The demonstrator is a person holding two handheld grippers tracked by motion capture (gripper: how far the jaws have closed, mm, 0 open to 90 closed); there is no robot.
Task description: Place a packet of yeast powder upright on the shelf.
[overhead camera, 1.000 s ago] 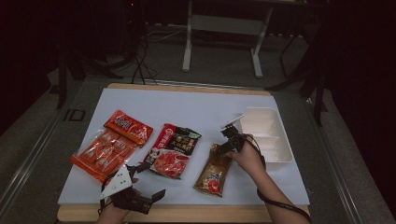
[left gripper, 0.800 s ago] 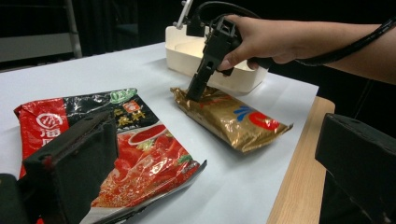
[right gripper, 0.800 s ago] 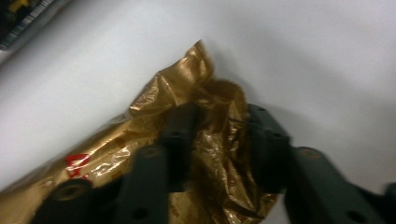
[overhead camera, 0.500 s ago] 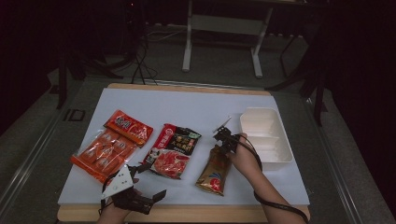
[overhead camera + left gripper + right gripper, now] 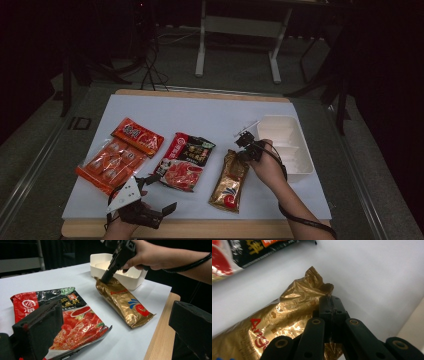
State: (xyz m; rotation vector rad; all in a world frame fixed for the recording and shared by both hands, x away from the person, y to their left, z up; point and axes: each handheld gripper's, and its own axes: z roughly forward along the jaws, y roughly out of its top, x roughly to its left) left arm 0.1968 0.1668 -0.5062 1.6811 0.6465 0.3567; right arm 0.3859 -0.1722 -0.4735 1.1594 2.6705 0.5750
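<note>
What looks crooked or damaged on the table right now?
The gold packet has its far end crumpled where the right gripper pinches it shut, beside the white tray. Nothing spilled or torn.

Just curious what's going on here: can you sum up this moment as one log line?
right claw: shut on gold bag, top corner | bag: far end lifted, near end on table | left claw: open, idle | tray: beside bag

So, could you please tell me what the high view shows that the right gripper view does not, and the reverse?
The high view alone takes in two orange snack packs, the left claw held open near the table's front edge, and the whole white tray. The right gripper view alone shows the right claw pinched shut on the crumpled end of the gold packet. Both show that gold packet and the red and black noodle packet.
</note>
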